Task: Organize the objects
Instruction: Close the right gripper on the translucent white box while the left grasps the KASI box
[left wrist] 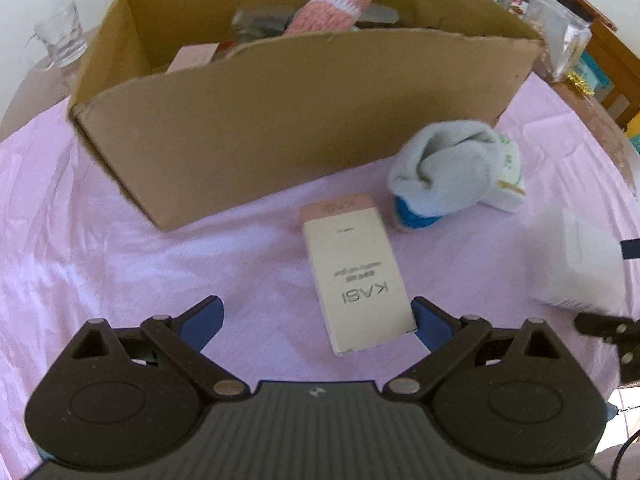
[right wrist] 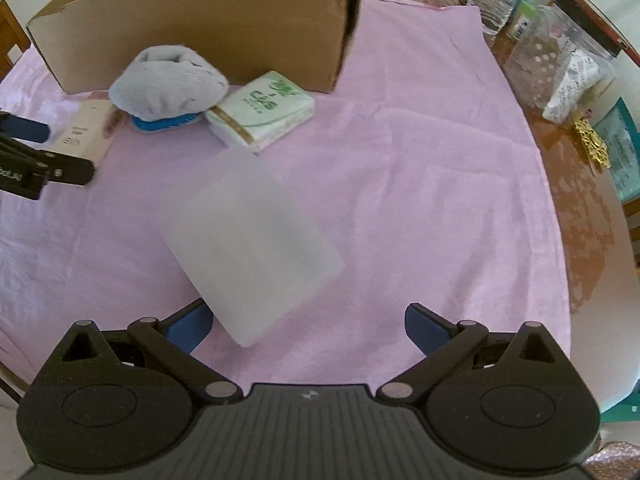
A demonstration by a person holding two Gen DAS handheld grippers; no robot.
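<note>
A cream KASI box (left wrist: pixel 356 276) lies flat on the pink cloth, its near corner by the right finger of my open left gripper (left wrist: pixel 316 322). Beyond it sits a rolled light-blue sock (left wrist: pixel 444 176) beside a green-printed tissue pack (left wrist: pixel 510 170). A frosted white plastic case (right wrist: pixel 252 240) lies just ahead of my open right gripper (right wrist: pixel 308 326), its near corner by the left finger. The sock (right wrist: pixel 168 84), tissue pack (right wrist: pixel 262 110) and KASI box (right wrist: pixel 86 134) show further off. The cardboard box (left wrist: pixel 280 120) holds a pink sock (left wrist: pixel 332 4) and other items.
A glass mug (left wrist: pixel 64 36) stands left of the cardboard box. Jars, a bottle and bags (right wrist: pixel 560 64) crowd the table's far right edge, off the cloth. Pink cloth (right wrist: pixel 420 160) lies bare to the right of the case. My left gripper (right wrist: pixel 28 160) shows at the left.
</note>
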